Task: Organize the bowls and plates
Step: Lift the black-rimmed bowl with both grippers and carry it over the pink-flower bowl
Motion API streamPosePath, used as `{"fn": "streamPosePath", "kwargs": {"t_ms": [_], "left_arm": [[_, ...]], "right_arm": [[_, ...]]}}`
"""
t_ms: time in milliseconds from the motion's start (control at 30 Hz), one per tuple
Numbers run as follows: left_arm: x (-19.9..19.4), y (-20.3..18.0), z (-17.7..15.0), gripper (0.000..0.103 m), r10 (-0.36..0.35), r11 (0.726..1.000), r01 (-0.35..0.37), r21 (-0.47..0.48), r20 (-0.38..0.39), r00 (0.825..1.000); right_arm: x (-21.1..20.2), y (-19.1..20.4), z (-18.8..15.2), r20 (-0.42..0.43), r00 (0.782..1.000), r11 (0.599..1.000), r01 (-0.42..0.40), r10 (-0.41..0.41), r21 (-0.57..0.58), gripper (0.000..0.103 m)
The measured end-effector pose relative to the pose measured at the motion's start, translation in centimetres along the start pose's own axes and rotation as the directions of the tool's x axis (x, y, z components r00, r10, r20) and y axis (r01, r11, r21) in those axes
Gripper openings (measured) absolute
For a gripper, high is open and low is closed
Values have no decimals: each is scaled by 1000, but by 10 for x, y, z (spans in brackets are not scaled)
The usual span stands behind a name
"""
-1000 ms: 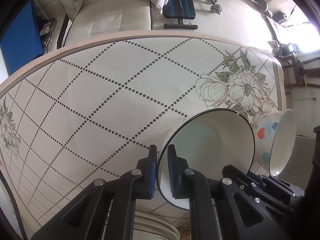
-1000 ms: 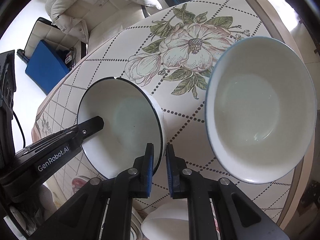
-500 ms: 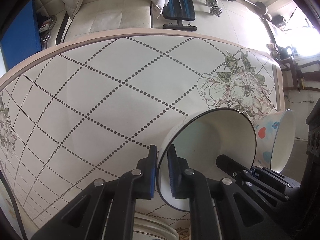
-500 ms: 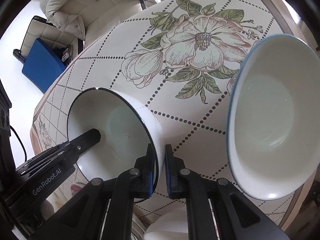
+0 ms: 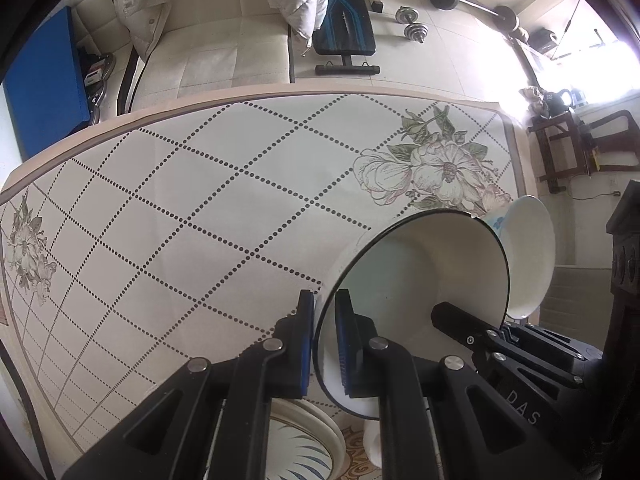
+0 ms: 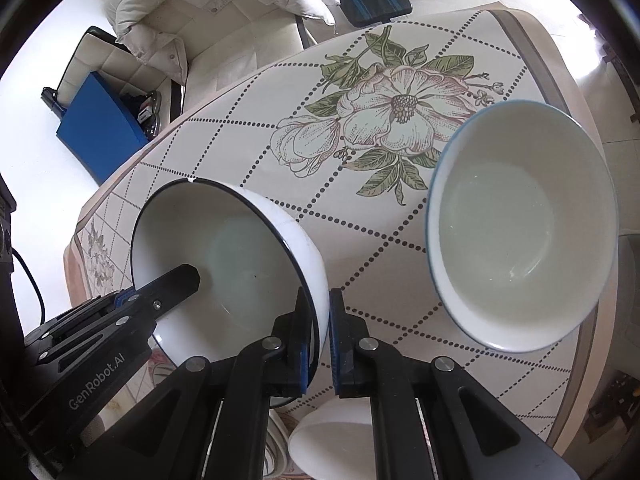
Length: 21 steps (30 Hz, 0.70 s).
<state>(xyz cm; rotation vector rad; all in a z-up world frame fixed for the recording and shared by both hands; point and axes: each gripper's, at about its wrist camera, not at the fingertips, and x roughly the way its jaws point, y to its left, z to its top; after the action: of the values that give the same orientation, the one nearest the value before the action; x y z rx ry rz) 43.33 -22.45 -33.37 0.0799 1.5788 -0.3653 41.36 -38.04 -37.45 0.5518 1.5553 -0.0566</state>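
A white bowl with a thin dark rim (image 5: 416,280) (image 6: 240,256) is held off the table between both grippers. My left gripper (image 5: 325,336) is shut on its near rim. My right gripper (image 6: 325,328) is shut on the opposite rim. Each gripper's finger shows inside the bowl in the other view. A second white bowl with a blue rim and coloured prints (image 6: 520,236) sits on the table to the right, and shows behind the held bowl in the left wrist view (image 5: 532,256).
The table (image 5: 168,216) has a dotted diamond cloth with flower prints. A patterned plate (image 5: 304,444) and a small white bowl (image 6: 336,436) lie below the grippers near the front edge. A sofa (image 5: 208,40) and weight bench stand beyond the table.
Both grippers have lifted the dark-rimmed bowl higher and drawn back a little, so more table and room shows. The blue-rimmed bowl has stayed on the table.
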Motion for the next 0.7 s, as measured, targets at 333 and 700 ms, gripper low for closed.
{"fn": "streamPosePath", "kwargs": {"t_ms": [333,700], "left_arm": [[-35,-38,-39,9,-13,996,11,87,24,1000],[-31,-63,-89,9,-18,990,22,137,-26,1000]], "right_arm": [[-50,-17,-45,28,999,1000,-20,20,11,9],[-74,-49,-114,8,1000,999,-26,25,39,9]]}}
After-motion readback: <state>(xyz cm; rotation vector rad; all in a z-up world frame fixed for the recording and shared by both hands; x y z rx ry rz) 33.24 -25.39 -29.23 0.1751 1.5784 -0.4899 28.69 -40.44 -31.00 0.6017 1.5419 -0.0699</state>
